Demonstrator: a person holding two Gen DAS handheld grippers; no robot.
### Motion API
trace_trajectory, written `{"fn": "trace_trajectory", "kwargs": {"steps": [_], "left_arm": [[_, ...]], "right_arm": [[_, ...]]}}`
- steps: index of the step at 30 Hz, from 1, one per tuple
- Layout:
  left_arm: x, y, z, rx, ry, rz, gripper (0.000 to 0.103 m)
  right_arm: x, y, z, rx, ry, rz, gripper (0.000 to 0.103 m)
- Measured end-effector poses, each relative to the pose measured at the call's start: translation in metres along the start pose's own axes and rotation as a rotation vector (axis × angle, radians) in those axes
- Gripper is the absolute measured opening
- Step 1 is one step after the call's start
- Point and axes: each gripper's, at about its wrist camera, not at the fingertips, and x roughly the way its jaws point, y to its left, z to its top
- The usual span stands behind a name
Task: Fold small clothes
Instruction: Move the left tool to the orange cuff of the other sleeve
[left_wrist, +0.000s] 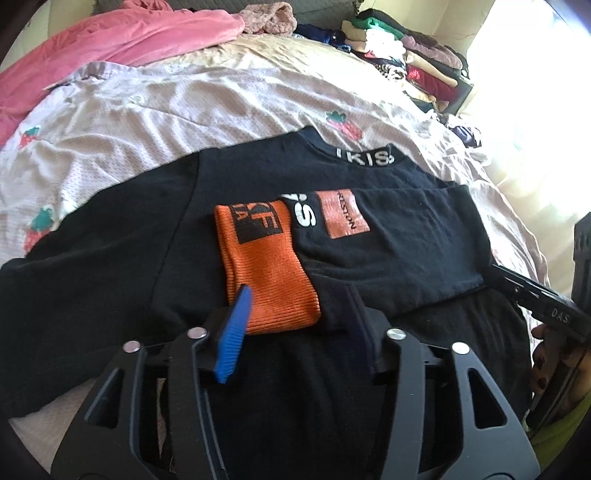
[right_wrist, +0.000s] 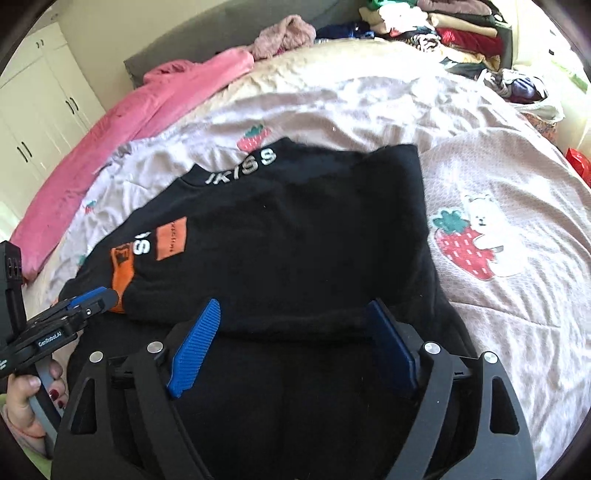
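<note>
While the black sweatshirt (left_wrist: 177, 229) lies flat on the strawberry-print bedspread (left_wrist: 155, 110), its right sleeve is folded across the chest, with the orange cuff (left_wrist: 264, 266) lying just past the left gripper (left_wrist: 295, 317). That gripper's jaws are spread open, nothing between them, blue pad (left_wrist: 232, 332) at about 7 o'clock from the cuff. Collar lettering (left_wrist: 364, 155) sits up at 12 o'clock.

From the right wrist view, the right gripper (right_wrist: 291, 343) is also wide open, hovering over the lower body of the sweatshirt, not pinching any fabric as far as I can see. The left gripper pokes in at 9 o'clock, held by a hand (right_wrist: 26, 398) with red nail polish.

Other stuff: a pink blanket (right_wrist: 122, 110) bunched at 10 o'clock, a stack of folded clothes (right_wrist: 454, 33) at 1 o'clock, white wardrobe doors (right_wrist: 40, 110) far left.
</note>
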Motion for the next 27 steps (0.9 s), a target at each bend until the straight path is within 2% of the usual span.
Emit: {"fn": "trace_trajectory", "kwargs": {"steps": [1, 3, 5, 6, 8, 10, 12, 16, 20, 27], "left_arm": [[-0.004, 0.0, 0.0, -0.003, -0.006, -0.006, 0.052], [-0.01, 0.0, 0.0, 0.001, -0.016, -0.008, 0.063], [-0.019, -0.001, 0.0, 0.014, -0.036, 0.003, 0.067], [-0.023, -0.001, 0.0, 0.016, -0.044, 0.003, 0.074], [-0.031, 0.0, -0.001, 0.013, -0.061, 0.004, 0.08], [-0.039, 0.002, -0.002, 0.009, -0.076, 0.01, 0.09], [-0.047, 0.005, -0.002, -0.001, -0.087, 0.017, 0.094], [-0.065, 0.008, -0.004, -0.007, -0.117, 0.031, 0.094], [-0.082, 0.016, -0.008, -0.032, -0.144, 0.016, 0.094], [-0.098, 0.032, -0.016, -0.056, -0.161, 0.033, 0.094]], "right_arm": [[-0.005, 0.0, -0.001, 0.002, -0.011, -0.006, 0.082], [-0.011, 0.001, -0.002, 0.007, -0.03, -0.019, 0.092], [-0.02, 0.0, -0.002, 0.012, -0.052, -0.03, 0.093], [-0.022, 0.0, -0.002, 0.014, -0.06, -0.031, 0.093], [-0.028, 0.002, -0.003, 0.014, -0.068, -0.036, 0.093], [-0.033, 0.005, -0.004, 0.01, -0.08, -0.035, 0.093], [-0.04, 0.01, -0.004, -0.004, -0.094, -0.036, 0.094], [-0.051, 0.025, -0.004, -0.04, -0.13, -0.057, 0.094], [-0.056, 0.039, -0.002, -0.061, -0.137, -0.048, 0.094], [-0.059, 0.068, -0.002, -0.104, -0.139, -0.044, 0.094]]}}
